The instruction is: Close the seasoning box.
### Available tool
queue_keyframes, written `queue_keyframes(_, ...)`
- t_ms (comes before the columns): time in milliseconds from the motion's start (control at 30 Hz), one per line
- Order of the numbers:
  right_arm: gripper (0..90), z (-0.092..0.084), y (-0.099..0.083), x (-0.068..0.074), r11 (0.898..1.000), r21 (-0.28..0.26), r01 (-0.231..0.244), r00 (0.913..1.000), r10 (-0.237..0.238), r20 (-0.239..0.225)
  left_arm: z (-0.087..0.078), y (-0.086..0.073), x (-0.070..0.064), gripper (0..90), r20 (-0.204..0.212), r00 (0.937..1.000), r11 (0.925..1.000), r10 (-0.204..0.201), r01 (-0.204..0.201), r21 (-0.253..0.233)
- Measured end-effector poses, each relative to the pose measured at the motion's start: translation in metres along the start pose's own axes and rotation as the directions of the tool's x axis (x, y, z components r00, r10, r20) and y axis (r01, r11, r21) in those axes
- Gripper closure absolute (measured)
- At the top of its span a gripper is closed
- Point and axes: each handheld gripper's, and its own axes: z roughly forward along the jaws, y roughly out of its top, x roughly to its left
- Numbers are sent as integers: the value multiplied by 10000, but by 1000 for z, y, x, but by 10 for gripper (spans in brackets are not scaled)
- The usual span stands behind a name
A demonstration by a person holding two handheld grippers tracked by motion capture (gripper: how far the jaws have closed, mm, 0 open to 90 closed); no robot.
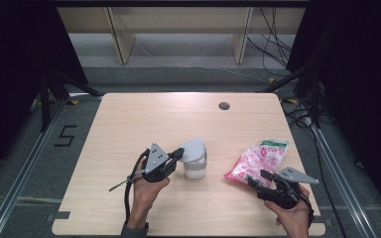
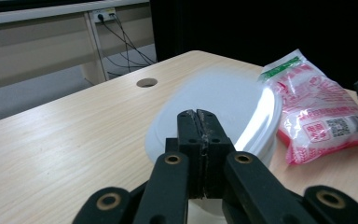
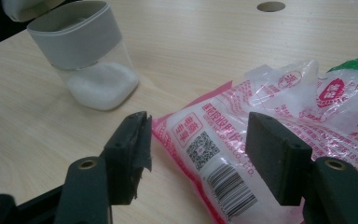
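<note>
The landmark here is the clear plastic canister with a pale grey band and white granules in its bottom, standing upright near the middle of the pale wood-grain table. Its white hinged lid is tipped up and back. The left tool sits just to the canister's left, its jaws pressed together at the lid's edge. They seem to pinch that edge, though the rim itself is hidden behind the jaw tips, so I cannot be sure. I judge the lid is being held up to keep the canister's mouth free for filling.

To the canister's right, apart from it, lies a pink-and-white printed plastic pouch with a green top strip, flat on the table, with its barcode end toward the person. The right tool stands at that near end with its jaws spread wide, one on each side of the pouch's corner and not closed on it. This looks like the approach to a grip, probably to lift the pouch and pour it into the canister.

Beyond the canister, toward the table's far edge, is a round grey cable hole. Past that edge are a grey floor, light wooden furniture legs and loose black cables. Dark curtains hang at both sides, and metal rails run along the floor beside the table.
</note>
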Motion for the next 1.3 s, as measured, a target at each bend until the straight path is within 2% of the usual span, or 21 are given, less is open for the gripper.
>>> queue_keyframes(33,402,0,0,-3,9996,-3,267,9996,-267,36,0,0,-1,872,66,10000,10000,-12,13,-93)
queue_keyframes(167,402,0,0,-3,9995,35,300,9995,-301,123,-3,2,-2,801,281,9995,9998,-119,122,-136)
queue_keyframes(233,402,0,0,-3,9996,34,292,9995,-293,125,-6,2,-2,737,383,9991,9997,-204,209,-127)
queue_keyframes(267,402,0,0,-3,9996,37,295,9995,-296,129,-7,1,-3,704,419,9984,9992,-377,383,-133)
queue_keyframes(300,402,0,0,-3,9994,21,351,9993,-352,86,-8,2,-4,674,438,9985,9994,-323,329,-129)
queue_keyframes(333,402,-1,0,-3,9992,-86,384,9993,-383,52,-9,2,-4,638,587,9981,9997,-190,198,-137)
queue_keyframes(400,402,0,-1,-3,9993,-124,360,9994,-360,12,-11,2,-7,563,989,9942,9985,-428,458,-285)
queue_keyframes(533,402,1,-1,-2,9992,-185,354,9994,-354,-17,-12,2,-12,452,914,9953,9993,-331,346,-149)
queue_keyframes(600,401,1,-1,-1,9993,-225,306,9995,-307,-37,-13,1,-15,435,966,9948,9994,-325,332,-53)
queue_keyframes(633,401,0,-2,3,9999,-83,-78,10000,78,-42,-13,0,-16,418,1023,9943,9995,-284,296,-101)
queue_keyframes(667,400,0,-2,3,10000,-82,-25,10000,25,-84,-14,-1,-17,405,946,9951,9996,-274,275,7)
queue_keyframes(700,400,0,-1,0,9995,24,305,9995,-305,-75,-13,-2,-18,381,942,9948,9992,-388,384,62)
queue_keyframes(800,399,1,-2,0,9991,-125,398,9992,-399,-85,-12,-5,-20,339,893,9954,9992,-345,327,224)
queue_keyframes(967,395,2,-3,1,9989,-151,435,9990,-437,-120,-14,-8,-23,304,951,9946,9989,-413,391,247)
queue_keyframes(1000,389,1,-3,1,9989,-108,460,9989,-461,-59,-16,-8,-24,300,896,9955,9992,-306,282,277)
queue_keyframes(1100,386,1,-3,2,9990,-95,435,9990,-435,-67,-18,-10,-24,296,845,9957,9990,-387,366,265)
queue_keyframes(1133,384,0,-3,5,10000,35,67,9999,-67,-79,-18,-10,-24,293,855,9955,9990,-410,392,229)
queue_keyframes(1167,384,1,-3,4,9997,-10,230,9997,-230,-63,-19,-11,-24,292,926,9946,9988,-461,447,175)
queue_keyframes(1233,382,0,-3,6,9999,76,78,10000,-78,10,-21,-12,-25,291,903,9955,9993,-286,263,263)
queue_keyframes(1267,382,-1,-3,6,10000,55,36,9996,-35,-275,-21,-13,-26,290,915,9954,9993,-280,255,286)
queue_keyframes(1300,382,0,-4,5,9998,-6,207,9997,-207,-138,-22,-14,-26,290,902,9956,9992,-266,238,322)
